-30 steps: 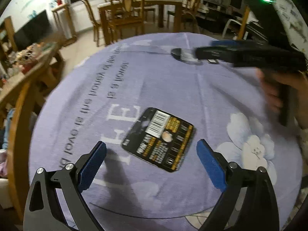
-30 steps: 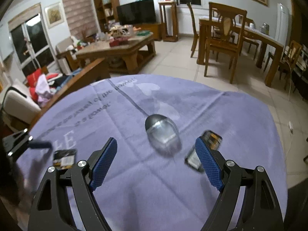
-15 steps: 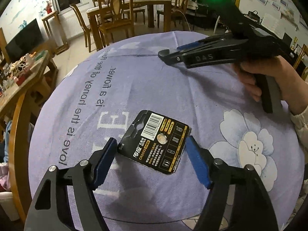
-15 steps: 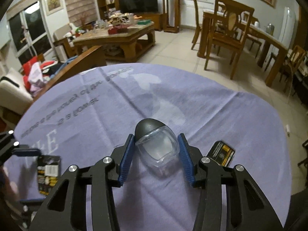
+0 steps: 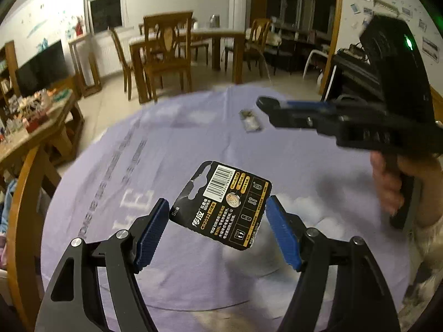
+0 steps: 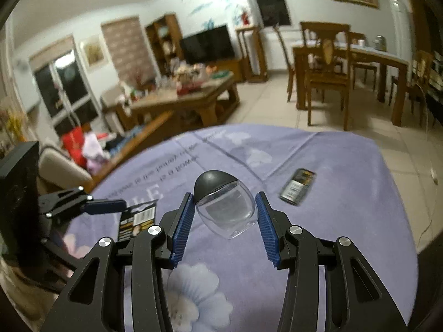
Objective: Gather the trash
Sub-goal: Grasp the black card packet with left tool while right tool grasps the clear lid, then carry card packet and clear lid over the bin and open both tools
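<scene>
My left gripper (image 5: 217, 215) is shut on a black battery card (image 5: 224, 203) with a barcode, held lifted above the purple tablecloth (image 5: 144, 166). My right gripper (image 6: 224, 215) is shut on a clear plastic blister shell with a black cap (image 6: 225, 207), raised off the cloth. A third piece of trash, a small black-and-gold pack (image 6: 297, 186), lies on the cloth to the right of the shell; it also shows blurred in the left wrist view (image 5: 250, 121). The left gripper and card show in the right wrist view (image 6: 135, 215).
The round table's cloth (image 6: 346, 171) has flower prints and lettering. A wooden chair back (image 5: 25, 193) curves along the table's left side. A coffee table (image 6: 188, 96) and a dining set (image 6: 346, 61) stand on the floor beyond.
Both grippers have lifted off the cloth with their items: the left with the battery card, the right with the clear shell. The views have tilted up toward the room.
</scene>
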A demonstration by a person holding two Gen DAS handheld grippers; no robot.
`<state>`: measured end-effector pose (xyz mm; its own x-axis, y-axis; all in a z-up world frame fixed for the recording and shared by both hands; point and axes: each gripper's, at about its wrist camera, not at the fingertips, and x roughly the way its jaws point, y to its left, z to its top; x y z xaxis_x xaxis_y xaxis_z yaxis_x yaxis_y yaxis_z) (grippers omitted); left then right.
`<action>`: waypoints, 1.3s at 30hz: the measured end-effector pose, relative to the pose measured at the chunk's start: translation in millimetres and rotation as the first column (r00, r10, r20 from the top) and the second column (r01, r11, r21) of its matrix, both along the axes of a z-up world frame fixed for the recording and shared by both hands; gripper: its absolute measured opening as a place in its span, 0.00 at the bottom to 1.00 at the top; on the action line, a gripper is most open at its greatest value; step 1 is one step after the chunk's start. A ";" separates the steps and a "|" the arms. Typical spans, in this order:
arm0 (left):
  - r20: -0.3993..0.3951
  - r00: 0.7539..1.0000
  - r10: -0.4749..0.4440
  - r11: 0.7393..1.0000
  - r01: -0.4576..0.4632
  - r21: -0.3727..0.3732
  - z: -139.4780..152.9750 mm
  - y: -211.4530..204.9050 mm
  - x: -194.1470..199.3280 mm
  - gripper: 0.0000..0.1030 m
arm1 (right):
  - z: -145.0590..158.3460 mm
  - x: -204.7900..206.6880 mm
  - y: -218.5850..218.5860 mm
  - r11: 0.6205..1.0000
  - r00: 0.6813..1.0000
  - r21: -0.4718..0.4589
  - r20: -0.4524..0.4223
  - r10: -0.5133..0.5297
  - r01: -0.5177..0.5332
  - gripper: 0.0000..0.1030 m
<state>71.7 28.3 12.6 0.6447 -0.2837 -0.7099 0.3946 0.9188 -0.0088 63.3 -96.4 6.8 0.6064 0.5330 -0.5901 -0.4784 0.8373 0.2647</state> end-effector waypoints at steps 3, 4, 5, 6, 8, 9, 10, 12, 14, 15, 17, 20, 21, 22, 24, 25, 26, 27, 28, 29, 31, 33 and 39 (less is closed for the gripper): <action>0.049 0.998 -0.027 1.000 0.028 -0.003 13.2 -30.2 -8.1 0.69 | 10.1 -22.8 -36.9 0.997 0.997 0.047 0.038 -0.070 0.069 0.44; 0.063 0.997 -0.039 0.999 0.039 -0.001 16.3 -40.8 -10.9 0.69 | 13.1 -30.4 -52.7 0.993 0.994 0.061 0.048 -0.100 0.097 0.44; 0.080 0.995 -0.061 0.998 0.062 -0.001 20.2 -56.7 -15.4 0.69 | 14.9 -37.1 -66.9 0.990 0.991 0.072 0.054 -0.125 0.121 0.44; 0.087 0.993 -0.074 0.997 0.074 -0.002 21.5 -65.2 -17.9 0.69 | 16.5 -43.1 -79.7 0.986 0.987 0.082 0.060 -0.150 0.145 0.44; 0.108 0.988 -0.106 0.994 0.106 0.001 25.9 -90.2 -21.3 0.69 | 20.3 -58.0 -112.2 0.973 0.973 0.098 0.078 -0.215 0.207 0.44; 0.120 0.986 -0.120 0.993 0.120 0.005 27.6 -102.4 -22.7 0.69 | 21.0 -63.8 -120.4 0.968 0.968 0.105 0.082 -0.235 0.226 0.44; 0.128 0.983 -0.130 0.991 0.130 0.007 28.3 -111.7 -24.4 0.69 | 22.3 -70.6 -136.8 0.960 0.960 0.118 0.087 -0.265 0.254 0.44; 0.152 0.975 -0.162 0.987 0.163 0.010 32.1 -137.7 -28.1 0.69 | 23.4 -82.1 -162.3 0.945 0.945 0.132 0.096 -0.313 0.300 0.44; 0.163 0.967 -0.194 0.981 0.195 0.009 34.0 -159.5 -31.2 0.69 | 22.8 -94.3 -191.0 0.925 0.925 0.147 0.100 -0.366 0.350 0.44; 0.167 0.963 -0.210 0.977 0.212 0.008 34.8 -170.6 -32.0 0.69 | 21.6 -98.4 -201.1 0.918 0.918 0.152 0.101 -0.384 0.367 0.44; 0.172 0.955 -0.242 0.970 0.244 0.010 35.6 -190.2 -32.4 0.69 | 18.7 -107.4 -228.1 0.896 0.897 0.167 0.098 -0.431 0.412 0.45; 0.177 0.942 -0.284 0.958 0.286 0.011 35.2 -220.0 -32.1 0.69 | 11.8 -118.3 -264.8 0.862 0.865 0.187 0.091 -0.494 0.472 0.45; 0.180 0.938 -0.296 0.954 0.299 0.011 34.9 -229.8 -31.8 0.69 | 9.6 -122.3 -278.9 0.848 0.852 0.194 0.087 -0.516 0.494 0.45; 0.185 0.934 -0.307 0.951 0.310 0.010 34.6 -239.2 -31.6 0.69 | 6.0 -125.0 -287.6 0.839 0.844 0.199 0.083 -0.530 0.507 0.45; 0.188 0.926 -0.327 0.944 0.331 0.008 32.8 -253.3 -30.0 0.69 | 0.7 -130.9 -307.4 0.816 0.825 0.213 0.072 -0.561 0.537 0.45; 0.188 0.924 -0.333 0.941 0.338 0.009 31.8 -256.9 -32.1 0.69 | -2.7 -134.2 -319.6 0.803 0.813 0.219 0.066 -0.579 0.555 0.45; 0.188 0.920 -0.343 0.938 0.348 0.010 30.7 -265.2 -30.4 0.69 | -6.4 -136.4 -327.1 0.794 0.805 0.223 0.060 -0.590 0.566 0.45; 0.186 0.918 -0.351 0.935 0.355 0.011 29.8 -272.0 -28.9 0.69 | -9.7 -139.3 -335.6 0.784 0.797 0.227 0.053 -0.602 0.577 0.45; 0.184 0.915 -0.358 0.932 0.362 0.011 28.8 -278.5 -27.2 0.69 | -13.4 -141.6 -345.2 0.772 0.786 0.233 0.047 -0.616 0.591 0.45; 0.186 0.913 -0.363 0.930 0.368 0.011 27.9 -282.6 -26.8 0.69 | -17.0 -143.0 -353.3 0.763 0.778 0.237 0.040 -0.627 0.602 0.45; 0.185 0.909 -0.374 0.925 0.379 0.011 24.9 -291.2 -24.0 0.69 | -24.6 -143.3 -368.2 0.748 0.766 0.244 0.029 -0.642 0.618 0.45; 0.185 0.907 -0.379 0.924 0.383 0.012 22.0 -299.6 -23.0 0.69 | -31.6 -146.2 -379.4 0.734 0.755 0.249 0.021 -0.656 0.631 0.45; 0.178 0.904 -0.389 0.919 0.393 0.015 12.4 -324.7 -12.0 0.69 | -52.5 -149.2 -404.6 0.705 0.731 0.261 -0.005 -0.682 0.659 0.45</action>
<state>59.7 -296.4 24.9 0.5913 -0.5519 -0.5881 0.7194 0.6905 0.0753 -85.9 -500.9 -45.6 0.8977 0.0771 -0.4338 0.1560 0.8652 0.4765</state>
